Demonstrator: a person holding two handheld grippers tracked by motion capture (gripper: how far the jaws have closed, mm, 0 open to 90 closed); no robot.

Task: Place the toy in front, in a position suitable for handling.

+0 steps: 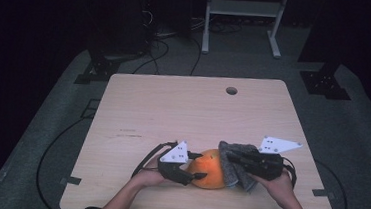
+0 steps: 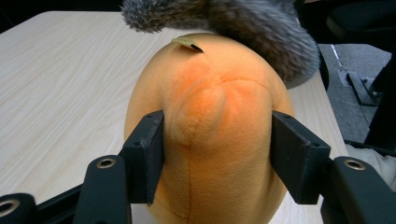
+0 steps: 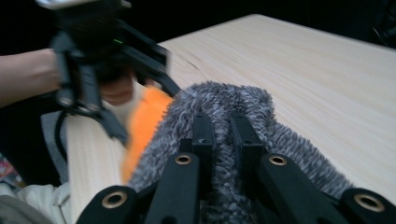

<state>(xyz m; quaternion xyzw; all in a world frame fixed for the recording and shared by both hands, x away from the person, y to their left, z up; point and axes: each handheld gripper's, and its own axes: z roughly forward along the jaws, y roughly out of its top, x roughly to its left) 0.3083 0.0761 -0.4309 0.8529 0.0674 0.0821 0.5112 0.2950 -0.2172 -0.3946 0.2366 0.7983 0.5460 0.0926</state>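
Orange plush [image 1: 209, 169] on table [image 1: 172, 113], near edge, centre; L gripper [image 2: 217, 154] clamped on its sides; R gripper [image 3: 222, 135] pinches grey fuzzy cloth [image 1: 234, 161], draped on plush's right side.

plush toy [image 1: 210, 169] on table [image 1: 182, 114], cloth [image 1: 233, 161] at right
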